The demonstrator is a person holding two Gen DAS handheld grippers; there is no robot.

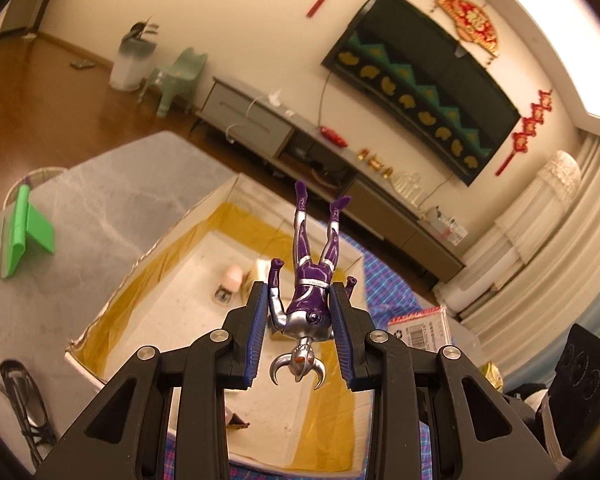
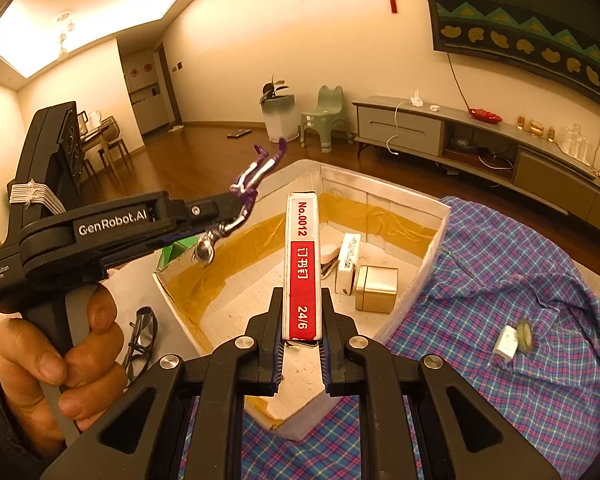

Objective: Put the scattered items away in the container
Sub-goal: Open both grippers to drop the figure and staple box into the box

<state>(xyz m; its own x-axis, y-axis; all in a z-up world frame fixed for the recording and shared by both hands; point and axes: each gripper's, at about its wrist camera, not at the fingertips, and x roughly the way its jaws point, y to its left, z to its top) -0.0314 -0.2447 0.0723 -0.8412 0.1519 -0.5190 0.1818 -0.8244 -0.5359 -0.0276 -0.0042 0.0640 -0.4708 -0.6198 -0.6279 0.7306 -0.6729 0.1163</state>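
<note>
A purple and silver toy figure hangs head toward the camera, feet pointing away, and my left gripper is shut on its torso. It hovers over the white foam box lined with yellow tape. In the right wrist view, my right gripper is shut on a red and white staple box, held above the same foam box. The left gripper with the figure shows at left, over the box's far left rim, with a hand on its handle.
Inside the box lie a gold cube, a white adapter and a small pink item. A checked cloth bears a small white item. Glasses and a green stand lie on the grey table.
</note>
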